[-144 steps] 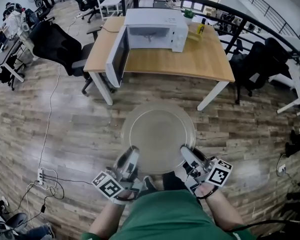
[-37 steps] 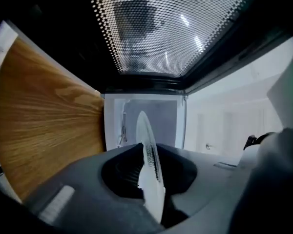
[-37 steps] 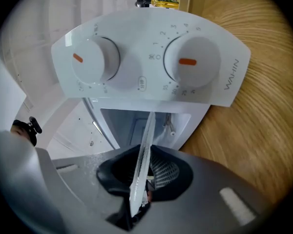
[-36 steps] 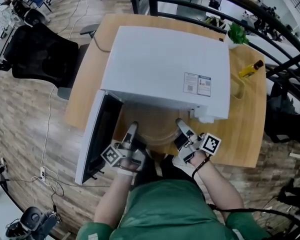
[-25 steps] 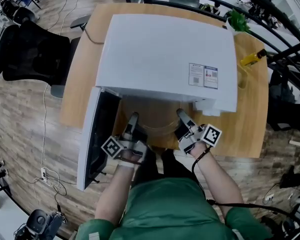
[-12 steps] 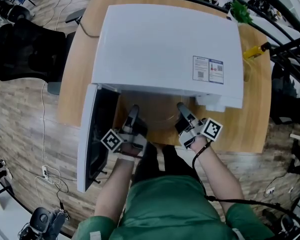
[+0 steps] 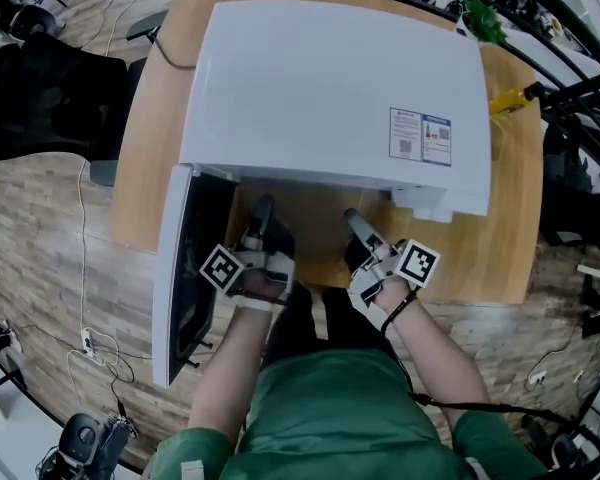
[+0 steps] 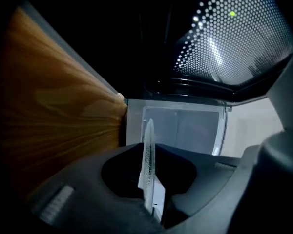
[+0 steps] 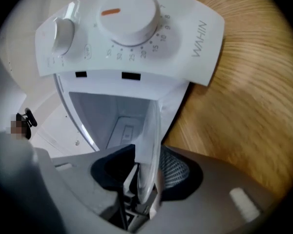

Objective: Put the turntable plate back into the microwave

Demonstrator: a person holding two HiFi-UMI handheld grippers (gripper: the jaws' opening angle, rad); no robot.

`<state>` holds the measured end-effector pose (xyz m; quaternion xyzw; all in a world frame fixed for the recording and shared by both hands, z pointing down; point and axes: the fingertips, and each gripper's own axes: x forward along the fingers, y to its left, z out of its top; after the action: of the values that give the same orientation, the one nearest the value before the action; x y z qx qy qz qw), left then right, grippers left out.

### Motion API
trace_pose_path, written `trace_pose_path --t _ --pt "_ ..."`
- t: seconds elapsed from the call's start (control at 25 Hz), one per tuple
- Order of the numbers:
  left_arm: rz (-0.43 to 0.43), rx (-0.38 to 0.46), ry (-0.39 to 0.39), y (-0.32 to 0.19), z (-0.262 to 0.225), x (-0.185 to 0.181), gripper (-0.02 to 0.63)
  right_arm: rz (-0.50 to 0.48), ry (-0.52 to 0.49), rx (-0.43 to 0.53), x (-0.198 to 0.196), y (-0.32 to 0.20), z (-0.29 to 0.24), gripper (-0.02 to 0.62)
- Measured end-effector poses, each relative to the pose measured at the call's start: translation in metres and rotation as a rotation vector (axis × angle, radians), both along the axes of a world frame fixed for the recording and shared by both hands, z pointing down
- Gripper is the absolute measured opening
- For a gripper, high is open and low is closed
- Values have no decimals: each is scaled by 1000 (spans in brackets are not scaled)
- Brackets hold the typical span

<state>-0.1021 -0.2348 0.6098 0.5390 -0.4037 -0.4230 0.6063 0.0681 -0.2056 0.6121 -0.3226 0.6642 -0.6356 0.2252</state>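
Head view puts us at the front of the microwave [image 7: 330,88], its door [image 7: 185,268] swung wide on the left, so the mouth stands free. Our left gripper [image 7: 264,206] is clamped on the near left rim of the turntable plate [image 8: 147,165], which reaches into the cavity. Our right gripper [image 7: 349,217] has just been opening; the plate's rim stands between its parted jaws, close to the control panel [image 9: 132,28], with bare table [image 7: 500,228] to the right
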Motion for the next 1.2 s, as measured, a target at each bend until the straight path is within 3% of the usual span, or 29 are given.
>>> trace_pose_path --t 0.32,0.48,0.92,1.12,1.2 --pt "-38 -6 28 -8 1 1 48 -111 -39 -37 -56 40 -3 165" --pt "-34 -4 28 -12 0 2 47 -90 -52 -82 -59 36 6 79" --pt "17 -14 -28 -15 -1 10 48 -33 -87 -124 -58 24 11 40" --pt "66 -6 -57 -9 -2 17 105 -9 -92 -131 -54 17 12 40" --pt "97 0 -71 -4 -5 23 156 0 -89 -133 -51 13 14 40"
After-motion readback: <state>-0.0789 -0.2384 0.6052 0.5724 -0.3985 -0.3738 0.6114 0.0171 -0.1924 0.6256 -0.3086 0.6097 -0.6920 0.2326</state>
